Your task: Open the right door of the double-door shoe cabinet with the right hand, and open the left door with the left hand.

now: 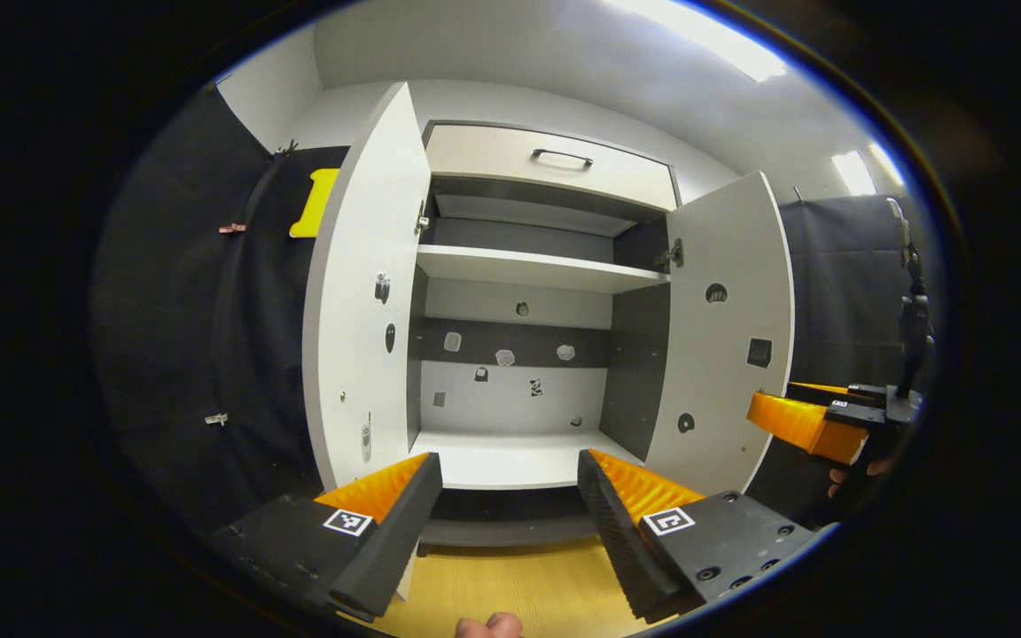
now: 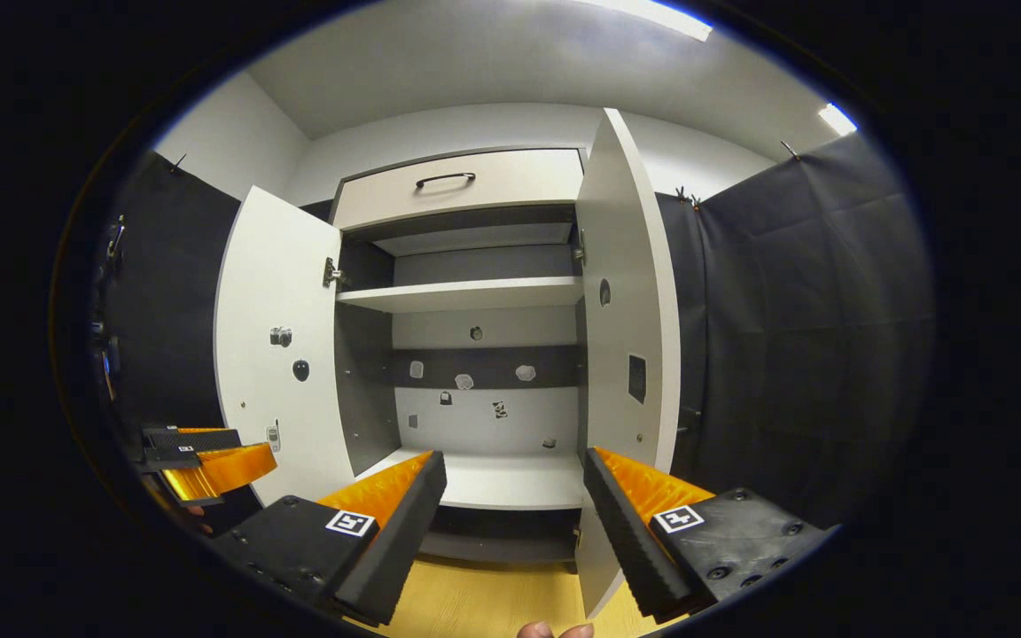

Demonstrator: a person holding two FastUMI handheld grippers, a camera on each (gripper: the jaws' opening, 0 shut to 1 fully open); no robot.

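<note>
A: Double-door white laminate shoe cabinet (image 1: 510, 372) stands on the pale wood floor (image 1: 510, 585) against the black cloth wall. Left door (image 1: 364, 292) swung wide. Right door (image 1: 728, 337) swung wide too. Inside: one white shelf (image 1: 537, 266) across the upper part, white bottom board (image 1: 510, 456), small stickers on the back panel. Shut drawer with a dark bar handle (image 1: 562, 157) on top.

B: Grippers?

A: Left gripper (image 1: 509, 496) is spread open, nothing between its fingers, clear of the left door's edge, aimed at the bottom board. Right gripper (image 2: 515, 501) likewise open and empty, with the right door's lower corner just behind its right-hand finger.

B: Step in hand?

A: I judge both doors done; what remains is backing out cleanly. Pull each gripper straight back, fingers kept apart, so neither clips a door edge and swings it shut.

B: Differences between views?

A: Left gripper view shows the right door's (image 2: 630, 310) inner face broadside, plus the right gripper (image 1: 798, 421) off at its right margin with fingers of the holding hand below it. Right gripper view sees that door nearly edge-on, shows the left door's (image 2: 284, 354) inner face fully, and catches the left gripper (image 2: 209, 465) low at its left.
</note>
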